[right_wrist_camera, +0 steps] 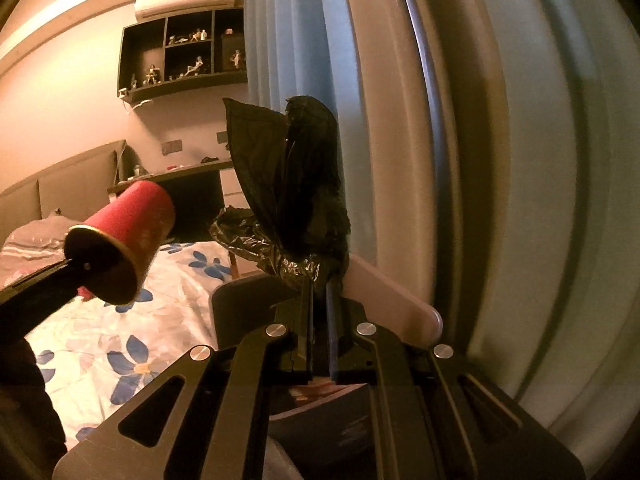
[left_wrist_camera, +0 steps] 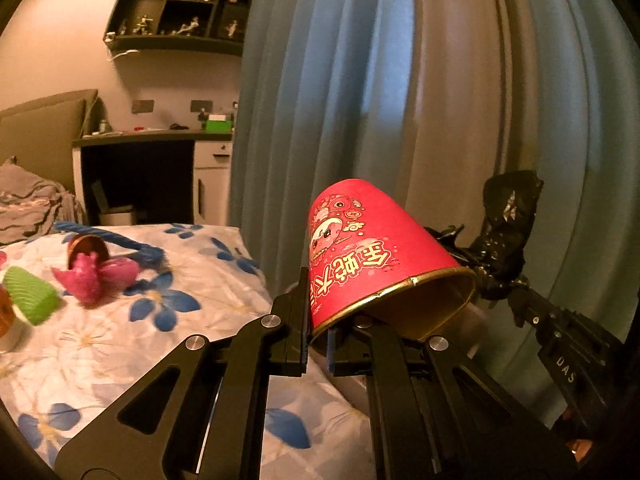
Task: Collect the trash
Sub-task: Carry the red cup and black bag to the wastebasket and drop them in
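My left gripper point(left_wrist_camera: 318, 320) is shut on the rim of a red paper cup point(left_wrist_camera: 372, 256) with gold edge and printed characters, held in the air beside the bed, mouth facing lower right. The cup also shows at the left of the right wrist view point(right_wrist_camera: 132, 224). My right gripper point(right_wrist_camera: 319, 292) is shut on a bunched black plastic trash bag point(right_wrist_camera: 296, 200), whose edges stick up above the fingers. The bag also shows right of the cup in the left wrist view point(left_wrist_camera: 504, 240).
A bed with a blue-flower sheet point(left_wrist_camera: 120, 340) holds a pink wrapper point(left_wrist_camera: 92, 276), a green object point(left_wrist_camera: 32, 294), a brown cup point(left_wrist_camera: 88, 246) and a blue rope point(left_wrist_camera: 120, 242). Blue-grey curtains point(left_wrist_camera: 360, 100) hang close ahead. A desk point(left_wrist_camera: 152, 140) and wall shelf point(left_wrist_camera: 180, 8) stand behind.
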### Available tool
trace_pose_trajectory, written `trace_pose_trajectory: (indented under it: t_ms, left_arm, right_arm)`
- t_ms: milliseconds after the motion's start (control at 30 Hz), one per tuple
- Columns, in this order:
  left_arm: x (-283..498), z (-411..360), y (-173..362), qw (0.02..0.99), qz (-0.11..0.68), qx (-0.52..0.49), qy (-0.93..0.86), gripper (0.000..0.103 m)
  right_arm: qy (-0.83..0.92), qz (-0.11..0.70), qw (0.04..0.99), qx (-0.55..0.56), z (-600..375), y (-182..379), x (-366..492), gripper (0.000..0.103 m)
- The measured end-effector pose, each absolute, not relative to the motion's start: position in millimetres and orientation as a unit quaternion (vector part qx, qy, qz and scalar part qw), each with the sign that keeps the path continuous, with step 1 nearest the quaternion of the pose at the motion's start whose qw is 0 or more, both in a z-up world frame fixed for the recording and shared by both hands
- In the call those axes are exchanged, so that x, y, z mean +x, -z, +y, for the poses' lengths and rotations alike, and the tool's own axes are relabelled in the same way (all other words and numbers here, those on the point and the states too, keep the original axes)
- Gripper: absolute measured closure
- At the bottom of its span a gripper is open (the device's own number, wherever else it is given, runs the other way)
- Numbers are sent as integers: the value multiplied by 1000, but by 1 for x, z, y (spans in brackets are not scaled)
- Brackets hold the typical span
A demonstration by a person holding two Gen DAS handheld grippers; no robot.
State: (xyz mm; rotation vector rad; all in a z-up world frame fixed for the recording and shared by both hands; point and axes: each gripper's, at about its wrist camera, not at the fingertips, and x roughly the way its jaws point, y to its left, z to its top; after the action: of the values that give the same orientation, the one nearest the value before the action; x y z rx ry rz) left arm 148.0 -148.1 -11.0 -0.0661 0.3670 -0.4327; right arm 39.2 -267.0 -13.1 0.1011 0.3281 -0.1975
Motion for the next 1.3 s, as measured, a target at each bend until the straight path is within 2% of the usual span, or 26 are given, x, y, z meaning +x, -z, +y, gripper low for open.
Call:
trace_pose_trajectory:
  t_ms: [1067, 1133, 1200, 1300]
  left_arm:
    - [187, -174, 40, 946, 220, -44, 235, 97]
    - [190, -175, 42, 945, 224, -46, 236, 97]
    - [192, -175, 43, 944, 228, -48, 236, 97]
    - [196, -177, 46, 941, 234, -52, 240, 97]
  right_arm:
    - [81, 188, 976, 72, -280, 20, 58, 96]
    - [72, 191, 976, 74, -281, 19, 59, 89]
    - [73, 190, 976, 74, -281, 18, 59, 75]
    - [78, 184, 977, 72, -282, 17, 55, 72]
